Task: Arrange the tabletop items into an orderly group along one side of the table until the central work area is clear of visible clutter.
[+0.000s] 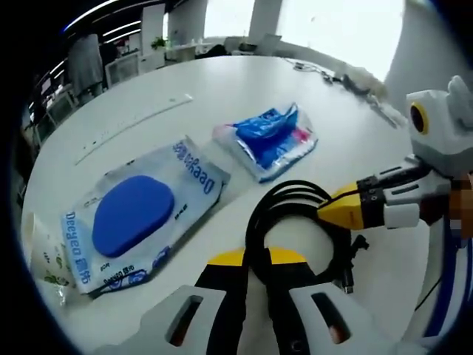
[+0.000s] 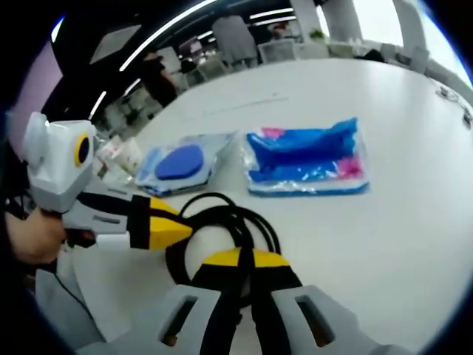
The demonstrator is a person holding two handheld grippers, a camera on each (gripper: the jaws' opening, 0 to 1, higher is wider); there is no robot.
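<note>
While both the left gripper (image 1: pixel 255 260) and right gripper (image 2: pixel 246 260) clench the black cable (image 1: pixel 295 203), 2 packets lie beyond.

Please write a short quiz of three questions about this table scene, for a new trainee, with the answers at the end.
1. True or false: both grippers are closed on the coiled black cable.
2. Multiple choice: what lies flat on the white table beyond the cable? A) two plastic packs B) a stack of plates C) a metal tray
3. Fill in the missing word: the wet wipes pack has a large oval lid of ____ colour.

Key
1. True. The left gripper and the right gripper each pinch a strand of the cable.
2. A. The wet wipes pack and the blue and pink pack lie side by side.
3. Blue.
</note>
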